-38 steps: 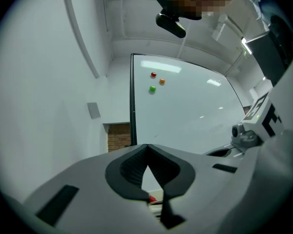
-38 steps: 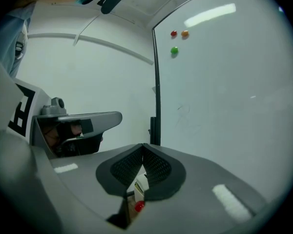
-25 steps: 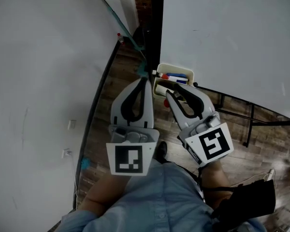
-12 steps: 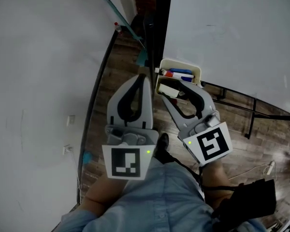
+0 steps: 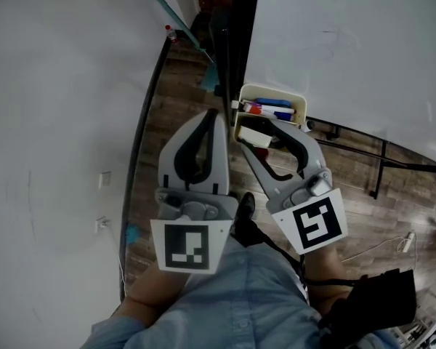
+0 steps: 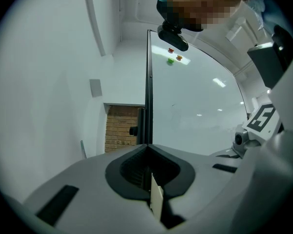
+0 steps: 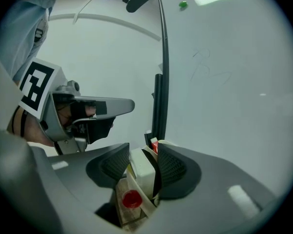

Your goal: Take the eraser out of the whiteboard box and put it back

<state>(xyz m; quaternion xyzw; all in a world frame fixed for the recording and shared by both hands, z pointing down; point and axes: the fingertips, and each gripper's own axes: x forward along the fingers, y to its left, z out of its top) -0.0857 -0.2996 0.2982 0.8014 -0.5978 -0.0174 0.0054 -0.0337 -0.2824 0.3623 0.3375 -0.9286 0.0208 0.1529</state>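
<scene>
A cream whiteboard box (image 5: pixel 299 102) hangs at the whiteboard's lower corner, with red and blue markers (image 5: pixel 267 109) inside. The white eraser (image 5: pixel 251 137) lies at the box's near end. My right gripper (image 5: pixel 256 132) straddles it, jaws opening. In the right gripper view the eraser (image 7: pixel 142 172) stands between the pads with a gap on the left side, above a red marker cap (image 7: pixel 131 199). My left gripper (image 5: pixel 216 116) hangs just left of the box, jaws shut with nothing in them; its tips (image 6: pixel 147 146) point at the board's black edge.
The whiteboard (image 5: pixel 349 42) fills the upper right, carried on a black post (image 5: pixel 236 42) and a black floor frame (image 5: pixel 378 173). A white wall (image 5: pixel 58 122) runs along the left. Wood floor (image 5: pixel 182 107) lies below, with a dark bag (image 5: pixel 370 304) at lower right.
The right jaws have spread apart around the eraser, which now rests at the box's near end. Both grippers have sunk slightly.
</scene>
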